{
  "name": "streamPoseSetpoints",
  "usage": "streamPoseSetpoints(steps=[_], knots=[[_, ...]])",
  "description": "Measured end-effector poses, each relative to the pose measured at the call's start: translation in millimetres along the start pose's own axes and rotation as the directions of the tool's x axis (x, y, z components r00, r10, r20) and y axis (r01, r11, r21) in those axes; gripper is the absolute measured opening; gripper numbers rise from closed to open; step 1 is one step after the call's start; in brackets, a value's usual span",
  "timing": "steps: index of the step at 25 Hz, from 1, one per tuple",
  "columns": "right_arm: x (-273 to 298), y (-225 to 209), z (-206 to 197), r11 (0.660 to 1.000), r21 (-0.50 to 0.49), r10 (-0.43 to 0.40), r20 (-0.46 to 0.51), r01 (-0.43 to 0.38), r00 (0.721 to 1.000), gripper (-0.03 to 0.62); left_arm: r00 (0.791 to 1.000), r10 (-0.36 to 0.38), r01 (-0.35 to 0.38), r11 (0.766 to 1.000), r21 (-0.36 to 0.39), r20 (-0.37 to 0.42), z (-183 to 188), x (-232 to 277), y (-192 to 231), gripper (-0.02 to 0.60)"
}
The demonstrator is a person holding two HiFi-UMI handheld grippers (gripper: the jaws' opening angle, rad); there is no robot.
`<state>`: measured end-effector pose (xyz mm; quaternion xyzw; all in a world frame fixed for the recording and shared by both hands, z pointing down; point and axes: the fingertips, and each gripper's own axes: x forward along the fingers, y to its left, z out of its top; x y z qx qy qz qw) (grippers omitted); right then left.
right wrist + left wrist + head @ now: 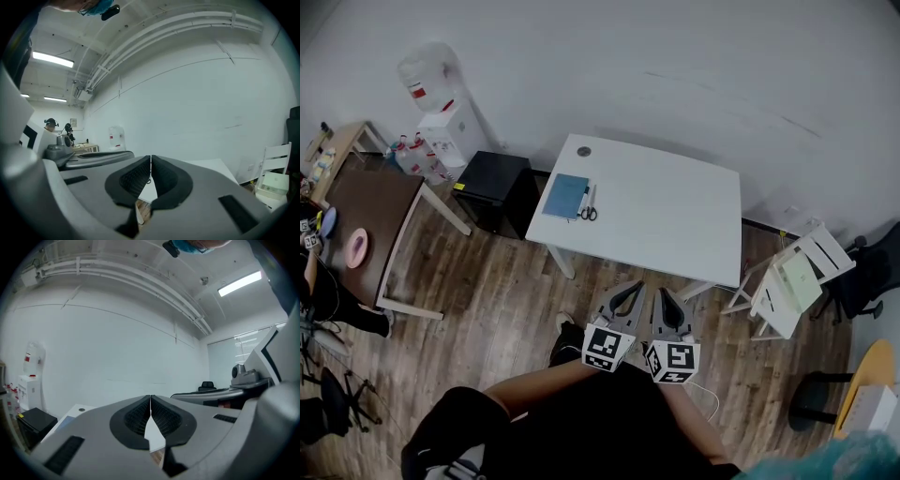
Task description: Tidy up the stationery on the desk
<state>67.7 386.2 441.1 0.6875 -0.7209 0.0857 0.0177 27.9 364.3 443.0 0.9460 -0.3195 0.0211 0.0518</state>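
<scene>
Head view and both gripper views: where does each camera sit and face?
Head view: on the person's head, steeply down at the white desk; forearms, left tongs, right tongs show.
Left gripper view: on the left tongs, level toward the wall; its shut jaws show.
Right gripper view: on the right tongs, likewise; shut jaws show.
Shared: all three see the desk.

Left gripper and right gripper: jaws closed, empty.

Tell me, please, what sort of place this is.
Probably an office or lab room: a white desk with a notebook and scissors, a water dispenser by the wall, and strip lights on the ceiling.
</scene>
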Motion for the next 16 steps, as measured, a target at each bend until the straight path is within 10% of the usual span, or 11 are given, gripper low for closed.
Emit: streamPoseSetpoints(steps=[16], knots=[[-12, 2, -18, 0.997, -0.054, -0.05, -0.043, 0.048, 0.998, 0.034, 0.998, -0.052, 0.053, 0.998, 0.034, -0.025, -8, -7, -15, 0.015]])
